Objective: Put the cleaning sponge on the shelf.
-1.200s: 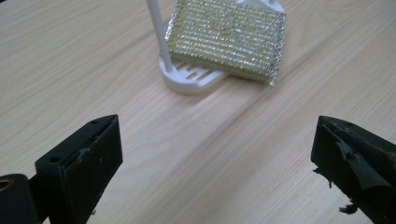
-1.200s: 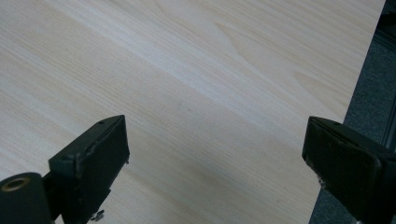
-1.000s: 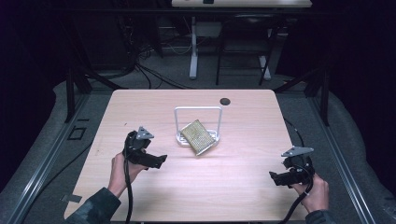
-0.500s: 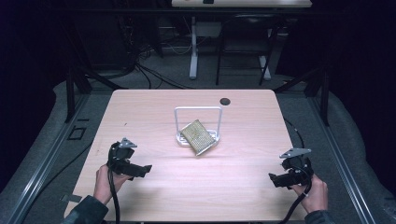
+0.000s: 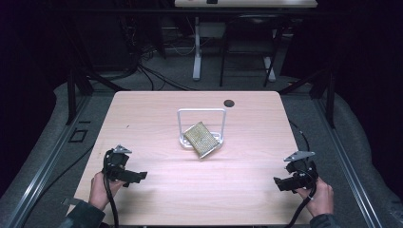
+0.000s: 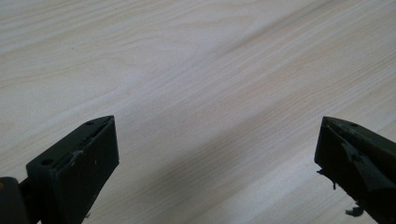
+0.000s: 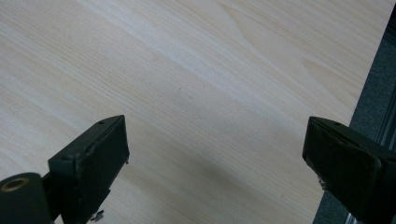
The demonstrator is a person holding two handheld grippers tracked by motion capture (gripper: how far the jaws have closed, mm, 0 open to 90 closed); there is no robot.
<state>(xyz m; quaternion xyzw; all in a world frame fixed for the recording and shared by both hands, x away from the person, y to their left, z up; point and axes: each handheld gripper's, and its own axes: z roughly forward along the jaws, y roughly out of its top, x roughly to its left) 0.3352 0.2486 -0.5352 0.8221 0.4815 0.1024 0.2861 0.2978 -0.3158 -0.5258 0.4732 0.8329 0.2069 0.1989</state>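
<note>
A: High view, near edge first: what is seen at the front corners of the tabletop?

B: The left gripper is held by the left hand near the front left corner, and the right gripper by the right hand near the front right corner. Both are well apart from everything else.

A: How are the jaws set?

B: In the left gripper view the two black jaws are spread wide with bare pale wood between them. The same is seen in the right gripper view, where the tabletop's edge and grey floor are caught at the right. Nothing is gripped by either.

A: And farther in?

B: At the middle of the tabletop a white wire rack is stood, and a flat, gold-speckled rectangular pad is leaned in it, tilted, its lower corner past the rack's front. No label or writing can be read on it.

A: Beyond that?

B: A small dark round spot is seen near the far edge, right of centre.
</note>
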